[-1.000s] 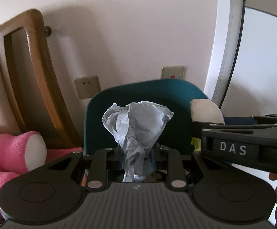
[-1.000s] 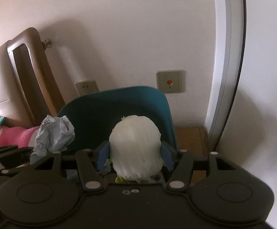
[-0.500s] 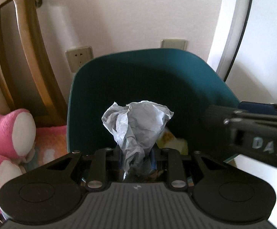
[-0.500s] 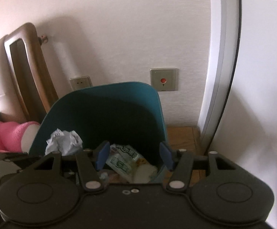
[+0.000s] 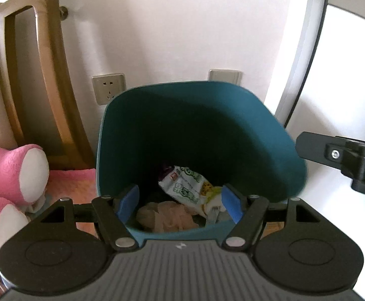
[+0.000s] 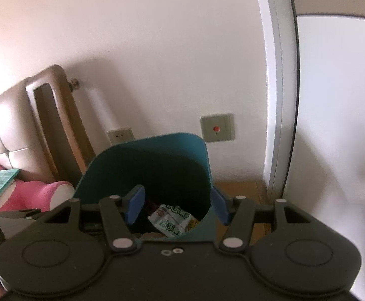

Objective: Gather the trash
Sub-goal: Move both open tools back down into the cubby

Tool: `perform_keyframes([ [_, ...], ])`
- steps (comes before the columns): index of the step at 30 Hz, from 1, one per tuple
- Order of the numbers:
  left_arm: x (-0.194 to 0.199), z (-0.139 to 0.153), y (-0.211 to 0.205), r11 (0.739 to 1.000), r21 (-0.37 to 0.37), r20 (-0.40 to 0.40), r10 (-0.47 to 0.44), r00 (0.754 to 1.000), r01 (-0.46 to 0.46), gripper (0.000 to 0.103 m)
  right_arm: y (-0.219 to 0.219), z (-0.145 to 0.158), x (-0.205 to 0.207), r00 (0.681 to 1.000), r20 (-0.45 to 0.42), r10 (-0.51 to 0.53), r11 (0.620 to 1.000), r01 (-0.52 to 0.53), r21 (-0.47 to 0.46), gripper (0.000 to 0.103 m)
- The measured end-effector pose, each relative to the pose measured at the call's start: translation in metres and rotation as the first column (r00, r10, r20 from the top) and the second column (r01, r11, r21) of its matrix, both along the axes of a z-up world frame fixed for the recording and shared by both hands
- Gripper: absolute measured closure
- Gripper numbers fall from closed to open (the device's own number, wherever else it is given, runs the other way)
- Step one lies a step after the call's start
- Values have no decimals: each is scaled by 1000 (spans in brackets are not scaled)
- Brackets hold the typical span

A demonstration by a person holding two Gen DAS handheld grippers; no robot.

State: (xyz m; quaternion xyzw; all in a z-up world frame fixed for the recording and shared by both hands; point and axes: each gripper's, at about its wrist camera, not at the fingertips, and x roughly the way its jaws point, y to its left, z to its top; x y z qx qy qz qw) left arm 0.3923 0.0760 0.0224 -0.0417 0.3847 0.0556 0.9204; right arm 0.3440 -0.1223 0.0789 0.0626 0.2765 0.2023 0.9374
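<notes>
A teal trash bin (image 5: 207,125) stands open against the wall; it also shows in the right wrist view (image 6: 152,160). Inside lie a green and white snack wrapper (image 5: 187,186), a beige crumpled wad (image 5: 167,215) and a grey scrap. The wrapper shows in the right wrist view (image 6: 172,219) too. My left gripper (image 5: 180,204) is open and empty just over the bin's near rim. My right gripper (image 6: 176,207) is open and empty above the bin, further back and higher. The right gripper's body (image 5: 345,155) shows at the right of the left wrist view.
A wooden bed frame (image 5: 34,80) leans at the left by the wall. A pink plush toy (image 5: 11,175) lies left of the bin. Two wall plates, a socket (image 5: 109,87) and a red-button switch (image 6: 216,127), sit behind the bin. A white door frame (image 6: 278,100) stands right.
My right gripper opened and dropped its white wad into the bin, then pulled back. My left gripper moved over the bin, opened and let go of the grey crumpled paper.
</notes>
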Motion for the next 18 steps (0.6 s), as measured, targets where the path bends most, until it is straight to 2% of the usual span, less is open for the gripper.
perform_keyframes([
  [5, -22, 10, -2, 1000, -2, 27, -1, 1000, 1, 30, -10, 3, -32, 999, 34, 4, 1000, -5, 22, 46],
  [12, -67, 24, -7, 1000, -20, 70, -22, 997, 23, 30, -20, -8, -79, 999, 44, 10, 1000, -12, 25, 45],
  [18, -117, 27, -8, 999, -17, 124, -27, 992, 29, 22, -31, -28, -118, 999, 33, 12, 1000, -13, 18, 45],
])
